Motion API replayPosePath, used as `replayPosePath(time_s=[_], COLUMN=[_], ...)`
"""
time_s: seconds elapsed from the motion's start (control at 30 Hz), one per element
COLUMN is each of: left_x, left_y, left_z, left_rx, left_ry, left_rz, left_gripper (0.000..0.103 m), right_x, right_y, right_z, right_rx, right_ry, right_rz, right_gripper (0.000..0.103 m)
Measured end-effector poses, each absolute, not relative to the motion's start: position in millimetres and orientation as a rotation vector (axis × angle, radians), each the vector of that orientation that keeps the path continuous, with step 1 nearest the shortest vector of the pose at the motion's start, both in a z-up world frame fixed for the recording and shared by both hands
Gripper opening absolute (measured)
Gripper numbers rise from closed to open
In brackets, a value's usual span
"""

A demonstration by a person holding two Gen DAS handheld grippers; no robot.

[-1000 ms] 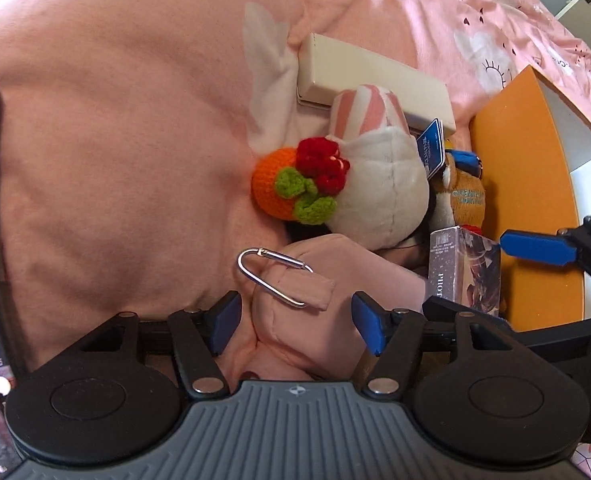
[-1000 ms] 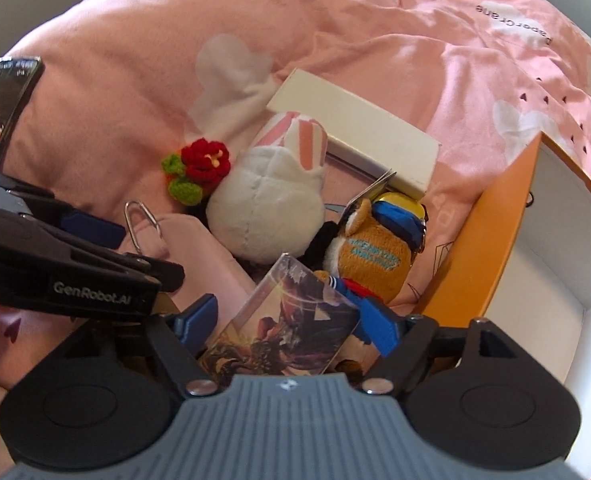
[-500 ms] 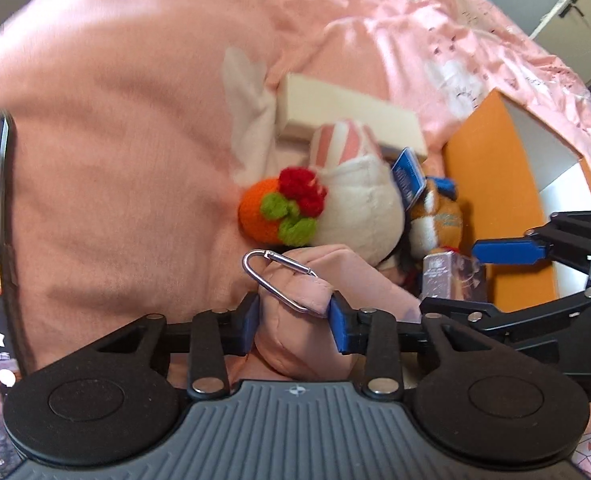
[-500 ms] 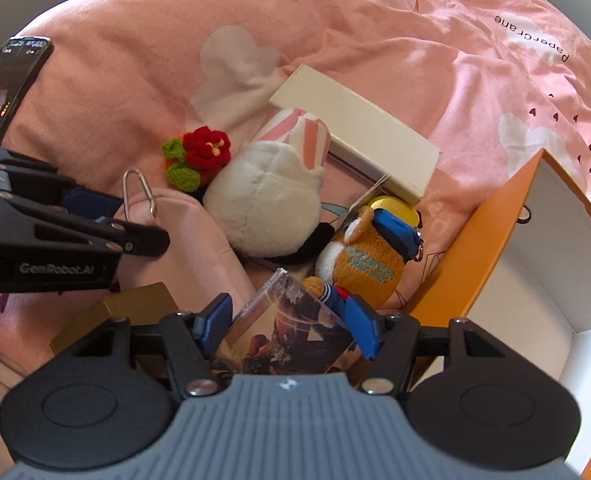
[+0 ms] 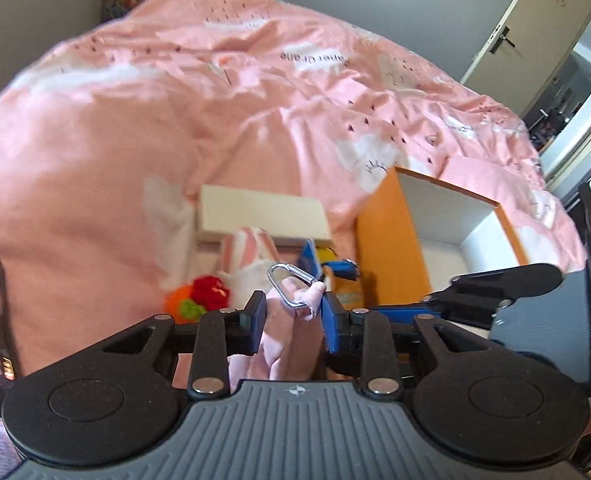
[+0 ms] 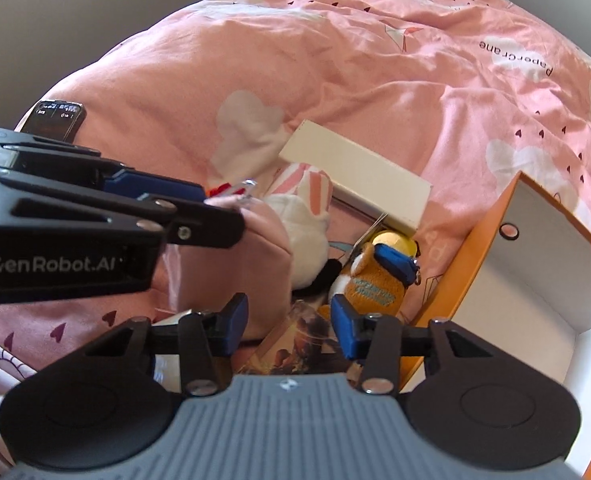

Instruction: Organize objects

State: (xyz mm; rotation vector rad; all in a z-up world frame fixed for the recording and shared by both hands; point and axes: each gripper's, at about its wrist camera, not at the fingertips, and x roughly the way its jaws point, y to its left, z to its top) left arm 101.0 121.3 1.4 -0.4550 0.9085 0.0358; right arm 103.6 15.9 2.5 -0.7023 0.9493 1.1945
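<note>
My left gripper (image 5: 291, 316) is closing, its pads pressing the pink fabric pouch (image 5: 287, 332), which hangs lifted off the bed. The pouch's silver carabiner (image 5: 291, 284) sticks up above the pads. In the right wrist view the same pouch (image 6: 263, 248) bulges under the left gripper's fingers (image 6: 199, 220). My right gripper (image 6: 289, 324) is also closing, with the printed card box (image 6: 295, 340) filling the gap between its pads. An open orange box with a white inside (image 6: 455, 272) stands just right of it.
On the pink duvet lie a white bunny plush (image 6: 307, 216), an orange plush with blue goggles (image 6: 375, 280), a crochet flower (image 5: 207, 288) and a flat cream box (image 6: 355, 172). A phone (image 6: 55, 118) rests at the left. A door (image 5: 527, 32) is far right.
Both grippers narrowed from wide open. The left one closed on the pink pouch and lifted it while tilting up. The right one closed around the card box and rose slightly.
</note>
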Motion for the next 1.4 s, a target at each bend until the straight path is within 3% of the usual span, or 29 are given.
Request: replayPosePath(time_s=[0.13, 0.37, 0.43, 0.5, 0.53, 0.63, 0.8, 1.1, 1.27, 1.4], left_x=[97, 89, 90, 90, 90, 87, 78, 86, 88, 83], left_y=[147, 157, 154, 151, 150, 150, 145, 138, 131, 125], left_z=[-17, -23, -21, -20, -20, -21, -27, -56, -57, -51], left_rx=[-0.691, -0.782, -0.744, -0.692, -0.671, -0.623, -0.506, -0.478, -0.428, -0.384], left_ry=[0.941, 0.911, 0.896, 0.893, 0.895, 0.92, 0.963, 0.981, 0.922, 0.895], left_rz=[-0.029, -0.022, 0.005, 0.033, 0.046, 0.067, 0.075, 0.007, -0.016, -0.022], left_gripper=[0.037, 0.045, 0.047, 0.048, 0.051, 0.06, 0.064, 0.062, 0.043, 0.038], right_x=[107, 95, 95, 101, 104, 113, 115, 117, 108, 97], right_y=[10, 16, 20, 23, 25, 26, 28, 15, 0, -7], right_z=[-3, -20, -26, -33, -37, -44, -47, -35, -16, -10], right_rx=[-0.631, -0.568, -0.55, -0.518, -0.509, -0.461, -0.492, -0.512, -0.555, -0.582], right_ry=[0.997, 1.035, 1.035, 1.034, 1.039, 1.061, 1.035, 1.007, 0.927, 0.924], right_rz=[1.19, 1.239, 1.225, 1.177, 1.152, 1.132, 1.12, 1.103, 1.058, 1.023], right_gripper=[0.038, 0.038, 0.033, 0.009, 0.006, 0.004, 0.0, 0.002, 0.009, 0.009])
